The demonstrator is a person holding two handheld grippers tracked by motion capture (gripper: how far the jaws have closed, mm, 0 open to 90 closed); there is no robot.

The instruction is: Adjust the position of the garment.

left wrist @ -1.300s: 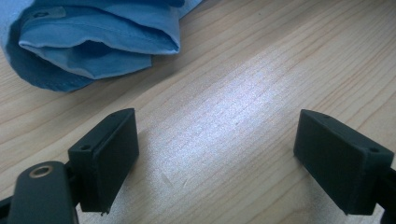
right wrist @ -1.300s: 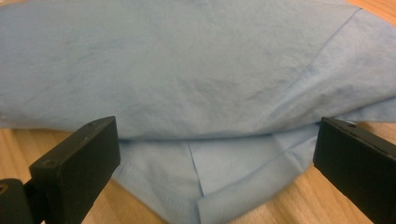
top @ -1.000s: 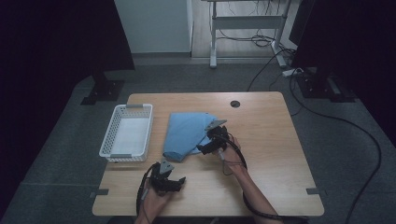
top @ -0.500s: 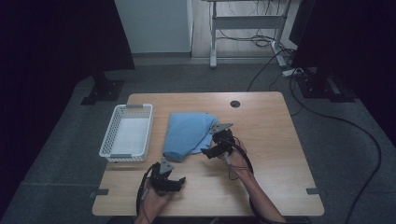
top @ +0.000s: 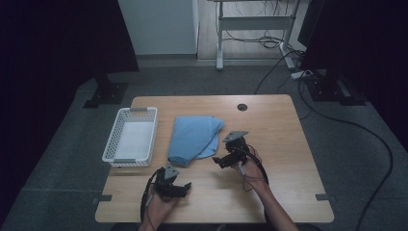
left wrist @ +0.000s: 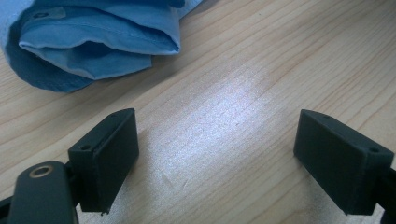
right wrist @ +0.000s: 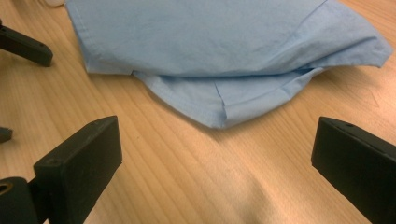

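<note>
Blue cotton, folded into a flat, rounded bundle, is what we are working on: the folded light-blue cloth garment lies on the pale wooden desk, left of the desk's middle and just to the right of the white plastic mesh basket. It touches neither tool. We judge the basket to be where the bundle is meant to go, since it stands empty right alongside.

Our right gripper hovers just off the garment's near right edge, its fingers spread wide with nothing between them but bare wood. In the right gripper view the curved hem of the cloth sits just ahead of the fingers, layers stacked one on another. We read this as a pause between handlings: the tool is close enough to come in on the hem, yet clear of it so the fold is not disturbed.

Our left gripper rests low near the front edge of the desk, in front of the basket's near right corner and apart from the cloth. Its fingers are also spread wide and hold nothing. In the left gripper view the garment's lower rounded end lies ahead and to one side, its folded edges facing us, with a small tag showing on top. We take this hand to be waiting out of the way, placed where it could take the near end if both hands must lift the bundle together.
</note>
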